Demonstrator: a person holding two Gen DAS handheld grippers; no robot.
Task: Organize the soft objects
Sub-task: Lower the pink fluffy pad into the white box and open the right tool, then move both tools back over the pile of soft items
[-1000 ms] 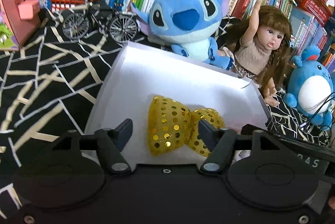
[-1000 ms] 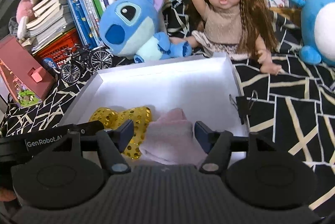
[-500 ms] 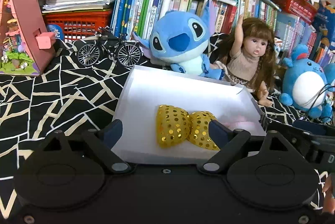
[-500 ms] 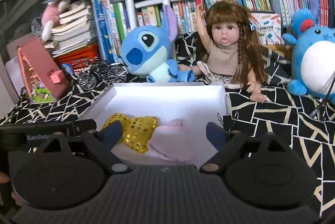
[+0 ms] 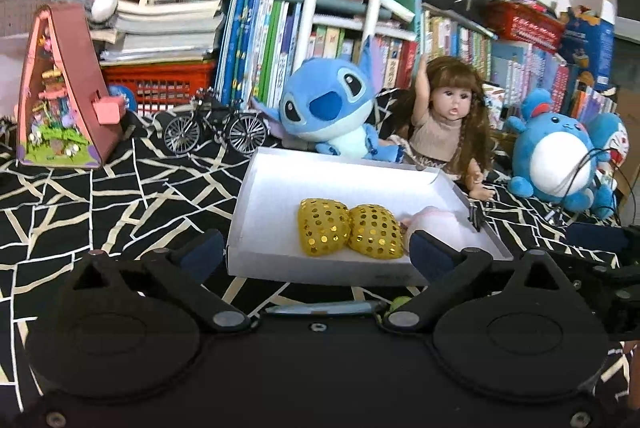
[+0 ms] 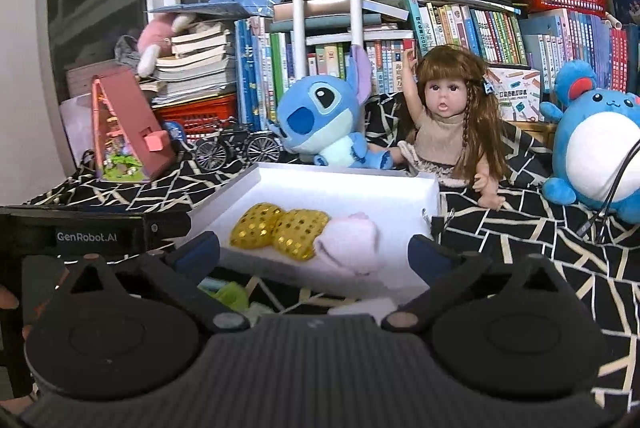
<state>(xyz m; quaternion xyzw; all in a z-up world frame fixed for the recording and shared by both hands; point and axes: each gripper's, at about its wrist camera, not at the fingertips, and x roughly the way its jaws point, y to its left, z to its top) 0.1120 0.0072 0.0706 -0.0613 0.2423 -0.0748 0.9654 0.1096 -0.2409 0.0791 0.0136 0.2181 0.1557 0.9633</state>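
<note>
In the white tray (image 5: 256,228) the gold sequin bow (image 5: 350,228) and the pink soft piece (image 6: 350,242) lie touching, both released. My left fingers (image 5: 316,254) and right fingers (image 6: 314,254) have just been opening, wide and empty. Both point slightly downward, short of the tray; next I probably need another soft item.

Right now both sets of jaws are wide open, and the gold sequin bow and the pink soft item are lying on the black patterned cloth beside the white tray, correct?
Not quite. The gold sequin bow and the pink soft item lie inside the white tray, not on the cloth beside it; the right wrist view shows this. Both sets of jaws are indeed wide open, with nothing gripped.
</note>
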